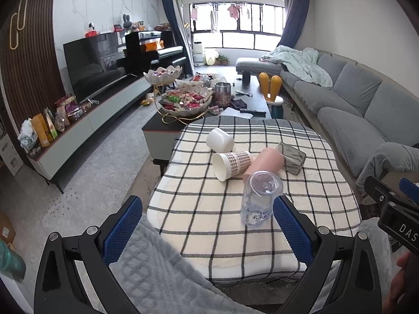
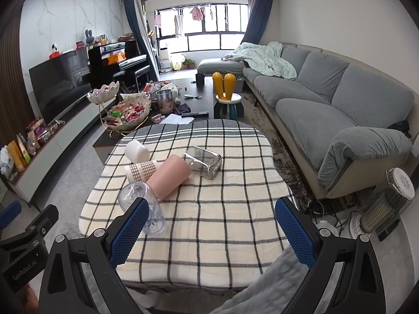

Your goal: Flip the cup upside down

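A home living room is shown, marked by a long grey sofa [image 2: 327, 96], a television [image 1: 91, 62], a black piano [image 1: 154, 47], a snack-laden coffee table [image 2: 203, 100] and laundry hung at the window [image 1: 235, 23].

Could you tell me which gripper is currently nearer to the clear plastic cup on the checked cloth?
Left, probably, though it is close. The clear plastic cup sits just beyond the left gripper, by its right finger. For the right gripper, it lies beside its left finger.
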`<move>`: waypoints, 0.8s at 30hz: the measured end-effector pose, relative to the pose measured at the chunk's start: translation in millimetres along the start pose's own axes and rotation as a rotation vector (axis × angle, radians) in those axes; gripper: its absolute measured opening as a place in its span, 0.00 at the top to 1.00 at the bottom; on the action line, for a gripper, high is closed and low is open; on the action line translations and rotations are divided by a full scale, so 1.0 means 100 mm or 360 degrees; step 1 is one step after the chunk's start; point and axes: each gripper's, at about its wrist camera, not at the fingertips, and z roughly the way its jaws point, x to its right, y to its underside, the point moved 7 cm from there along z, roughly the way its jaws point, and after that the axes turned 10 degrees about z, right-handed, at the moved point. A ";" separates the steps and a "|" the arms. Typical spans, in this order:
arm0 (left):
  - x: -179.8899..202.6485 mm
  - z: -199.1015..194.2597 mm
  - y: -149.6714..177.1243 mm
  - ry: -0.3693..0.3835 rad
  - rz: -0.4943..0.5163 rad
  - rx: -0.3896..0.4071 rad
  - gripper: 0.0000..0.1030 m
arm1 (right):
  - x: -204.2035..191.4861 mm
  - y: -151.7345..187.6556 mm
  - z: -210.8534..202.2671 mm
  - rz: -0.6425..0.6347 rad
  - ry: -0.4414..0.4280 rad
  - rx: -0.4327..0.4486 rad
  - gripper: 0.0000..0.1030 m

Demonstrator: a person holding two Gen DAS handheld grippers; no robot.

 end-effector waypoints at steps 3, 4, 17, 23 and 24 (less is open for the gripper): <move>0.01 0.01 -0.01 0.0011 0.0005 -0.0008 0.01 | 0.00 0.02 0.00 0.0005 0.0003 -0.0005 0.06; 0.02 0.01 -0.01 0.0013 0.0007 -0.0011 0.01 | 0.01 0.03 0.00 0.0008 0.0003 -0.0007 0.06; 0.06 0.03 -0.03 0.0016 0.0016 -0.0015 0.01 | 0.02 0.03 0.00 0.0014 0.0004 -0.0008 0.06; 0.06 0.04 -0.03 0.0017 0.0015 -0.0016 0.01 | 0.03 0.03 0.00 0.0016 0.0003 -0.0009 0.06; 0.06 0.04 -0.03 0.0016 0.0016 -0.0015 0.01 | 0.03 0.03 0.00 0.0016 0.0003 -0.0008 0.06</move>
